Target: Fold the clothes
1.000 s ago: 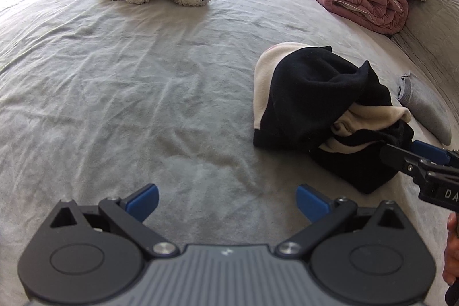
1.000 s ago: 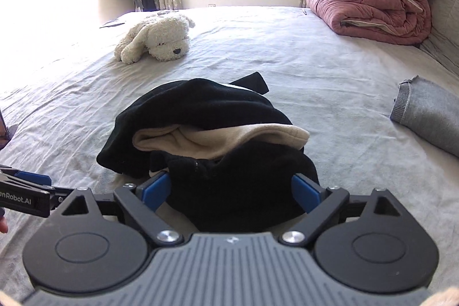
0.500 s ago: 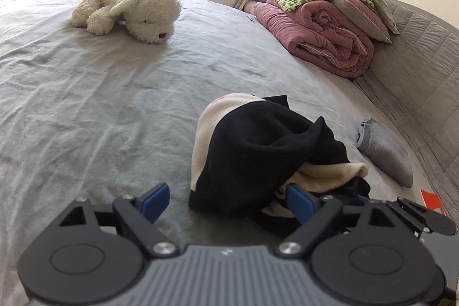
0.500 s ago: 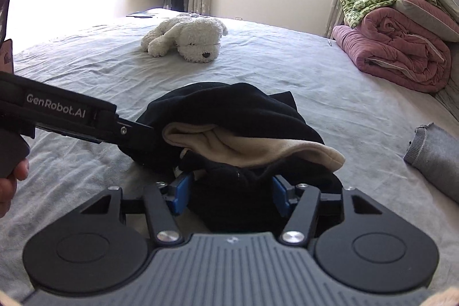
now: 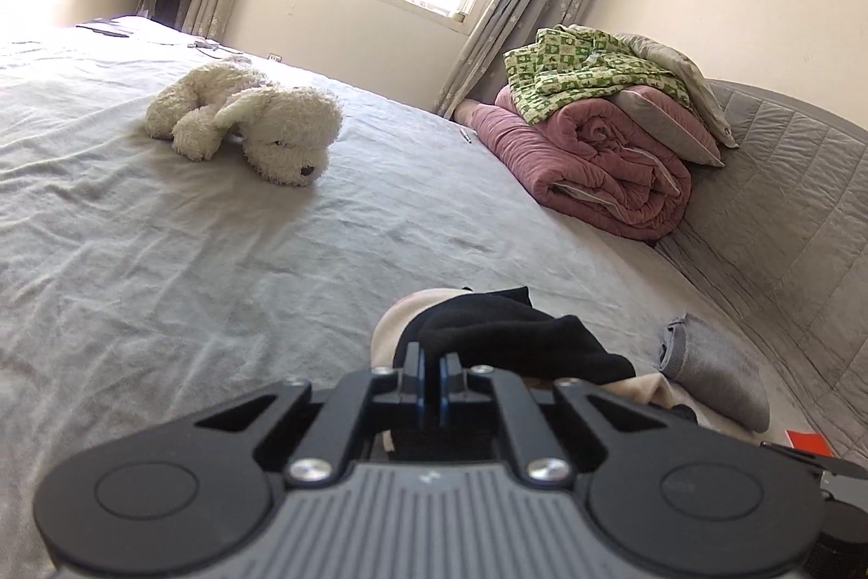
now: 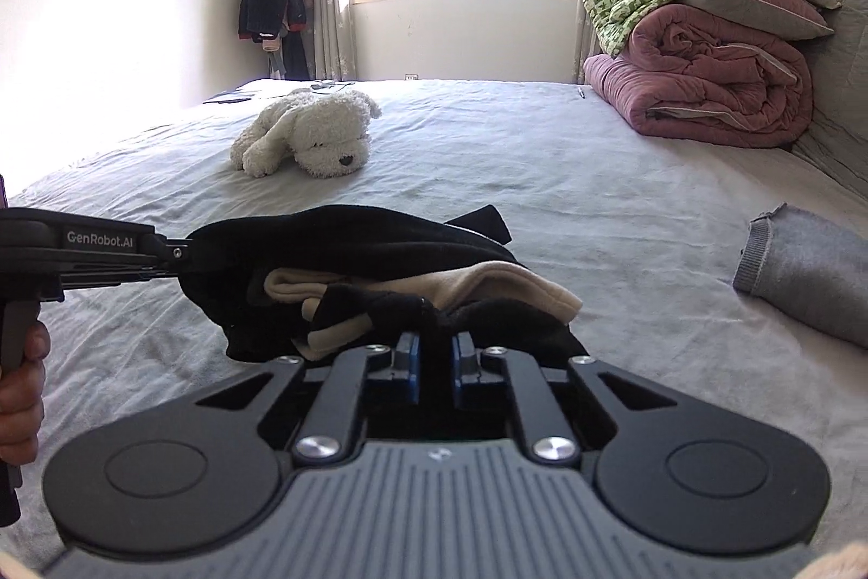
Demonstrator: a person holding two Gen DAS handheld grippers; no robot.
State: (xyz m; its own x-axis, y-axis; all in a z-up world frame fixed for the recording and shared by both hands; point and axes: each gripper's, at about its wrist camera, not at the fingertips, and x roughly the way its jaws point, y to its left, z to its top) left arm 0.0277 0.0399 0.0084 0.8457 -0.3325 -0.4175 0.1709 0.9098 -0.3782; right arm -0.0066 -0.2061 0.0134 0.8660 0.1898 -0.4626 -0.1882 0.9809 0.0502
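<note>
A crumpled black garment with cream lining (image 6: 352, 242) lies on the grey bed sheet (image 6: 542, 177). My right gripper (image 6: 434, 362) is at its near edge. Its jaws are closing, and the blue pads pinch a bunch of black fabric. My left gripper (image 6: 182, 261) reaches in from the left and is shut on the garment's left edge, which hangs a little above the sheet. In the left wrist view the same garment (image 5: 499, 335) shows just past my left gripper (image 5: 432, 381), with dark cloth between the nearly touching pads.
A white plush dog (image 6: 309, 134) lies farther back on the bed. A folded grey garment (image 6: 803, 269) rests to the right. Rolled pink and green quilts (image 6: 705, 80) are stacked by the padded headboard. A hand (image 6: 21, 389) holds the left gripper's handle.
Both grippers went from wide open to closed on the black garment. The left gripper swung right onto the garment's edge and tilted upward, and that edge has lifted.
</note>
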